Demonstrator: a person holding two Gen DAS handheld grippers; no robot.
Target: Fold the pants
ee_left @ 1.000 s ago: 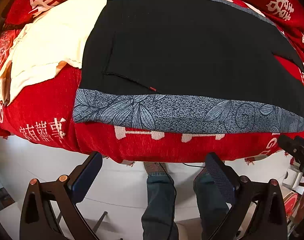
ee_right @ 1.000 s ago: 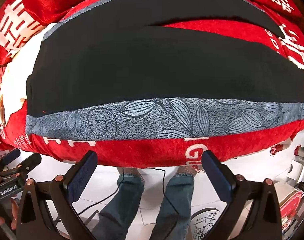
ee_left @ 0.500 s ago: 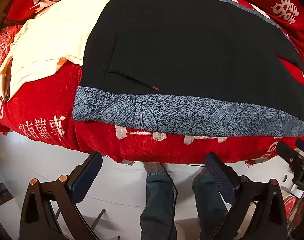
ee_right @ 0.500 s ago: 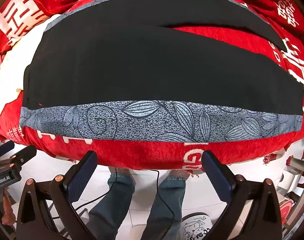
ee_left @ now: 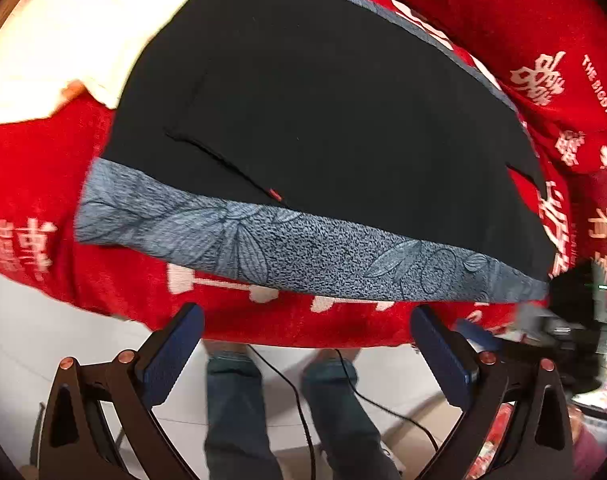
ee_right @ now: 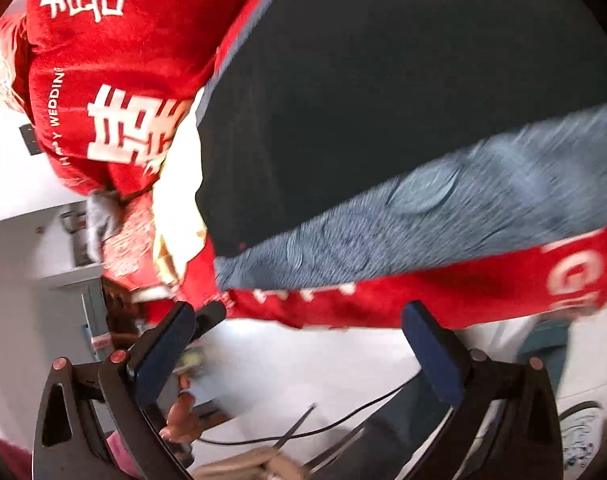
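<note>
Black pants [ee_left: 323, 120] with a grey leaf-patterned side stripe [ee_left: 287, 252] lie flat on a red bed cover [ee_left: 35, 168]. A small red tag [ee_left: 274, 194] marks the pocket edge. My left gripper [ee_left: 307, 332] is open and empty, just off the bed's near edge below the stripe. The right wrist view is blurred and tilted: the pants [ee_right: 383, 100] and stripe [ee_right: 443, 220] fill its upper right. My right gripper [ee_right: 299, 328] is open and empty, off the bed edge near the pants' left end.
A cream cloth [ee_left: 75, 48] lies on the bed beside the pants' left end. The person's legs in jeans [ee_left: 231, 408] and a black cable [ee_left: 295, 400] are on the white floor below. The other gripper [ee_left: 571, 320] shows at the right edge.
Both grippers have swung and tilted; the right view has rotated sharply towards the pants' left end and is motion-blurred. The left view has moved closer. Both stay open and the pants lie unmoved.
</note>
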